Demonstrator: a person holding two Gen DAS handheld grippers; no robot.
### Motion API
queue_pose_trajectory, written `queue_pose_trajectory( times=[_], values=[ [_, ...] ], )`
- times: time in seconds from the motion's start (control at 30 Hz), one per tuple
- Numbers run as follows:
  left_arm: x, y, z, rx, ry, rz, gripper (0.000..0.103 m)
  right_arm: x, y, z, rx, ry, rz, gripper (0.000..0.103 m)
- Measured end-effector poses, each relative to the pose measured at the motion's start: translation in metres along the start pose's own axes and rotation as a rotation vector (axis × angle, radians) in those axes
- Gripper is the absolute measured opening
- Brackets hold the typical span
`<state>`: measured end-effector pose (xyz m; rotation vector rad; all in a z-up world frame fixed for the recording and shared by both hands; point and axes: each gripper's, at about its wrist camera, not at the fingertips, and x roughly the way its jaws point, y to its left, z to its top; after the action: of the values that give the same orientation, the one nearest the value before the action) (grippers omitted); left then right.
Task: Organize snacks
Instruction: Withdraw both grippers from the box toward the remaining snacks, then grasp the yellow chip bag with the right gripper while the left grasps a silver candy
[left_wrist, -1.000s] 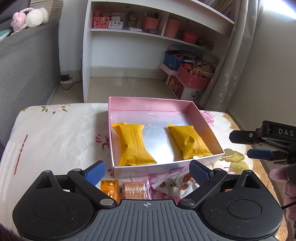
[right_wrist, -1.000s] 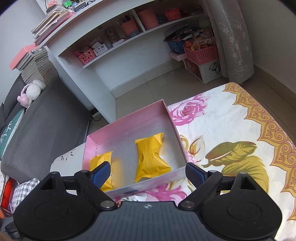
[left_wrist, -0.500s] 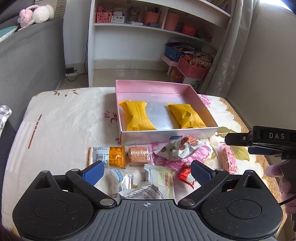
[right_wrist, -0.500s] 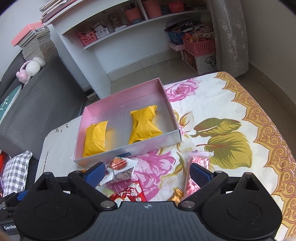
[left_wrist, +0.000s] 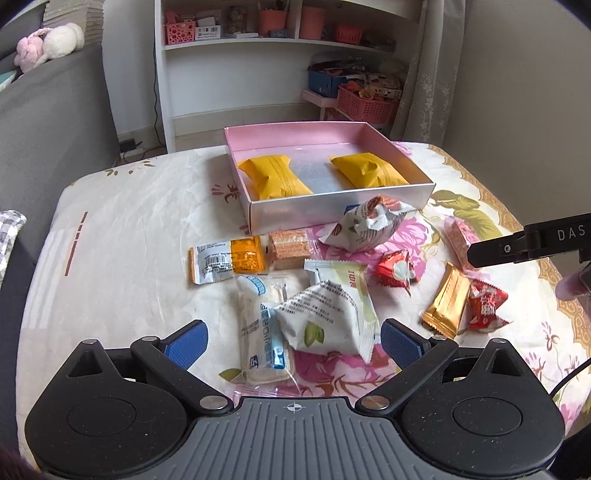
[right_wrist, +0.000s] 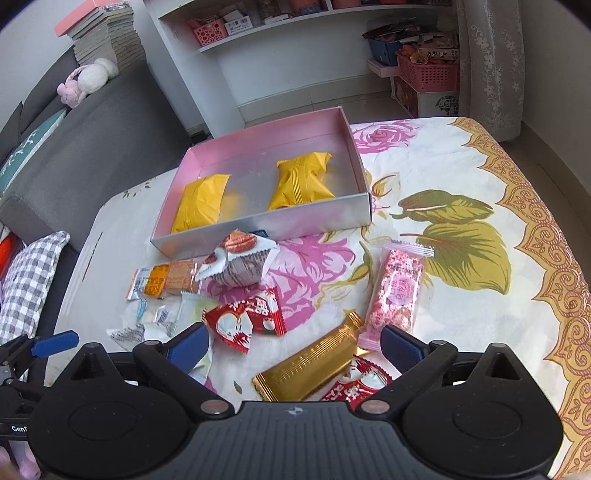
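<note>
Pink box (left_wrist: 421, 195) holds two yellow snack packets (left_wrist: 274, 176) (left_wrist: 368, 169); about ten loose snacks (left_wrist: 325, 322) lie before it on the floral bench (left_wrist: 122, 229). Left hand-held gripper (left_wrist: 293, 339) and right hand-held gripper (right_wrist: 294, 344) both gape, empty.

White shelving (left_wrist: 236, 48), grey sofa (left_wrist: 48, 122), lace curtain (right_wrist: 487, 55).

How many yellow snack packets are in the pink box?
2. One yellow packet lies at the left side of the pink box, the other yellow packet right of centre. Nothing appears hidden.
</note>
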<state>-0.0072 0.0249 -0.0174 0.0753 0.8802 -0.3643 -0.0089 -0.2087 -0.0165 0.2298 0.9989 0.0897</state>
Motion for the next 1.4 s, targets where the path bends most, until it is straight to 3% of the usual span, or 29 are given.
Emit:
queue_pose_trajectory(
  times=[0.13,0.3,0.57,0.83,1.07,1.23,1.4],
  values=[
    [0.0,0.002,-0.011,0.024,0.035,-0.012,0.101,0.001,0.0,-0.01,-0.004,0.056,-0.008,0.093],
    [0.0,-0.005,-0.024,0.023,0.113,-0.092,0.101,0.005,0.001,-0.023,0.04,0.164,0.058,0.093],
    [0.005,-0.03,-0.04,0.137,0.221,-0.19,0.101,0.02,0.017,-0.04,0.087,0.294,0.155,0.093],
    [0.006,-0.045,-0.052,0.203,0.256,-0.223,0.101,0.037,0.043,-0.053,0.039,0.402,0.185,0.073],
    [0.009,-0.057,-0.058,0.241,0.276,-0.227,0.1,0.037,0.053,-0.056,-0.022,0.39,0.163,0.065],
    [0.011,-0.065,-0.058,0.241,0.281,-0.231,0.099,0.034,0.053,-0.056,-0.087,0.373,0.136,0.042],
    [0.014,-0.072,-0.061,0.229,0.281,-0.219,0.096,0.031,0.048,-0.054,-0.154,0.339,0.062,0.041]
  ],
)
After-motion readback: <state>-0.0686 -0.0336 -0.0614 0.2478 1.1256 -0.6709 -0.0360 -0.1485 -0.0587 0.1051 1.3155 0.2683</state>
